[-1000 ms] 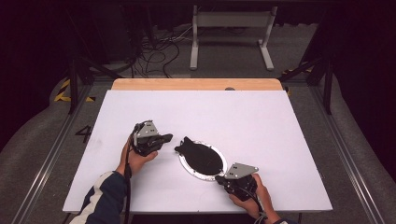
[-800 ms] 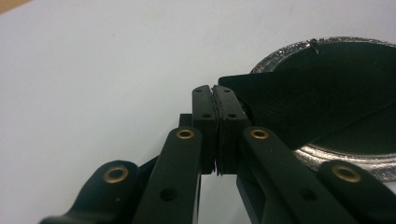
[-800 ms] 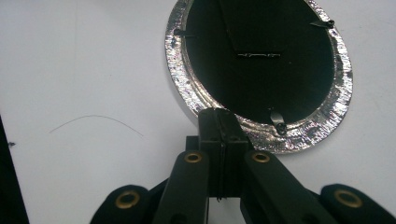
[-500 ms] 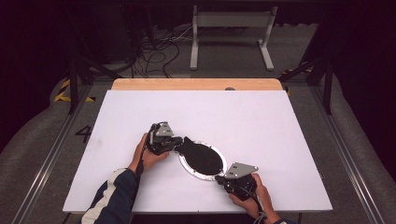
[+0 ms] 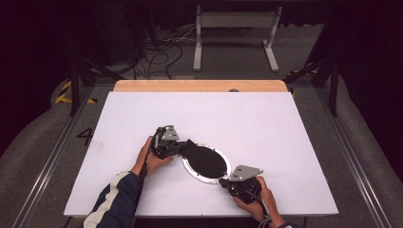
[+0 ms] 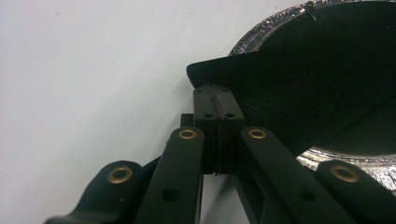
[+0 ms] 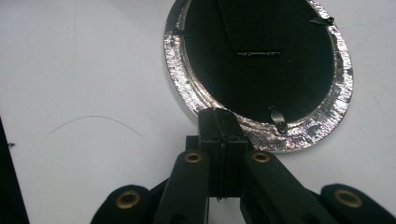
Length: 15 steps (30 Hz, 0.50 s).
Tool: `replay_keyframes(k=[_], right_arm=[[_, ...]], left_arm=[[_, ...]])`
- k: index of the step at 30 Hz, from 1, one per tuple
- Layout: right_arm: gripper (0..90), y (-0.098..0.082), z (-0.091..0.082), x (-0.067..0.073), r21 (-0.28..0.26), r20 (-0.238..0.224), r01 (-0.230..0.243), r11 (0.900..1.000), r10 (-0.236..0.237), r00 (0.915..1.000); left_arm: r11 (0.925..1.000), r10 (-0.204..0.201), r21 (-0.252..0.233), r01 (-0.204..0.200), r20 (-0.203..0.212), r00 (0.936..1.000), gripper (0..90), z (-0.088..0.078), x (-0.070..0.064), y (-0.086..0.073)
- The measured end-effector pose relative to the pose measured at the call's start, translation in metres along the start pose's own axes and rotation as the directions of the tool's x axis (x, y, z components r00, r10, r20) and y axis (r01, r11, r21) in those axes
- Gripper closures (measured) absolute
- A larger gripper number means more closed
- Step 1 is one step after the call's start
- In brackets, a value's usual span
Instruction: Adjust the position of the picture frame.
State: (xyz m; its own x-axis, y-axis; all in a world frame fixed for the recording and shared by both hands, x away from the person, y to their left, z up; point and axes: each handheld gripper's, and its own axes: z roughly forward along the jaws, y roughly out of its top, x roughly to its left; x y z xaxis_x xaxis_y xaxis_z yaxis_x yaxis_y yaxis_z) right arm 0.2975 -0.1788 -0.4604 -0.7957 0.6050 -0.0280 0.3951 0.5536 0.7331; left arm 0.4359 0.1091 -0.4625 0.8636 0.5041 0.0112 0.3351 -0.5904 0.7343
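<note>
An oval silver-rimmed frame (image 5: 192, 169) lies face down near the front middle of the white table (image 5: 266, 123), black backing (image 7: 261, 79) upward. A black stand flap (image 6: 303, 79) rises from the backing and pokes past the rim (image 6: 261, 32) on the left. My left gripper (image 5: 183, 146) is shut, its tips (image 6: 215, 91) right at the flap's pointed edge; nothing shows between the pads. My right gripper (image 5: 227, 181) is shut too, its tips (image 7: 218, 114) resting on the near part of the silver rim (image 7: 187, 88).
Small metal clips (image 7: 279, 122) sit around the backing's edge. A wooden strip (image 5: 199, 85) runs along the table's far edge. Cables (image 5: 161, 52) and a metal stand (image 5: 233, 33) lie on the floor beyond it.
My left hand moved right and a little down, bringing its shut gripper up to the frame's black flap. The right hand and the frame stayed where they were.
</note>
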Motion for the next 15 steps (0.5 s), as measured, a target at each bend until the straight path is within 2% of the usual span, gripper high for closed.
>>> replay_keyframes(k=[4, 9, 15], right_arm=[[90.0, 0.0002, -0.0001, 0.0002, 0.003, 0.004, 0.006, 1.000, -0.006, 1.0000], [90.0, -0.0004, -0.0009, -0.0017, 0.002, 0.013, -0.002, 1.000, 0.001, 0.9999], [90.0, -0.0008, -0.0019, -0.0031, 0.005, 0.036, -0.011, 1.000, 0.011, 0.9993]], left_arm=[[0.9999, 0.007, 0.014, -0.007, 0.005, 1.0000, 90.0, -0.0019, 0.0001, 0.0005], [0.9998, -0.012, 0.013, 0.012, 0.037, 0.9992, 90.0, -0.0047, 0.0015, -0.0019], [0.9998, -0.013, 0.017, 0.012, 0.047, 0.9988, 90.0, -0.0075, 0.0005, -0.0035]])
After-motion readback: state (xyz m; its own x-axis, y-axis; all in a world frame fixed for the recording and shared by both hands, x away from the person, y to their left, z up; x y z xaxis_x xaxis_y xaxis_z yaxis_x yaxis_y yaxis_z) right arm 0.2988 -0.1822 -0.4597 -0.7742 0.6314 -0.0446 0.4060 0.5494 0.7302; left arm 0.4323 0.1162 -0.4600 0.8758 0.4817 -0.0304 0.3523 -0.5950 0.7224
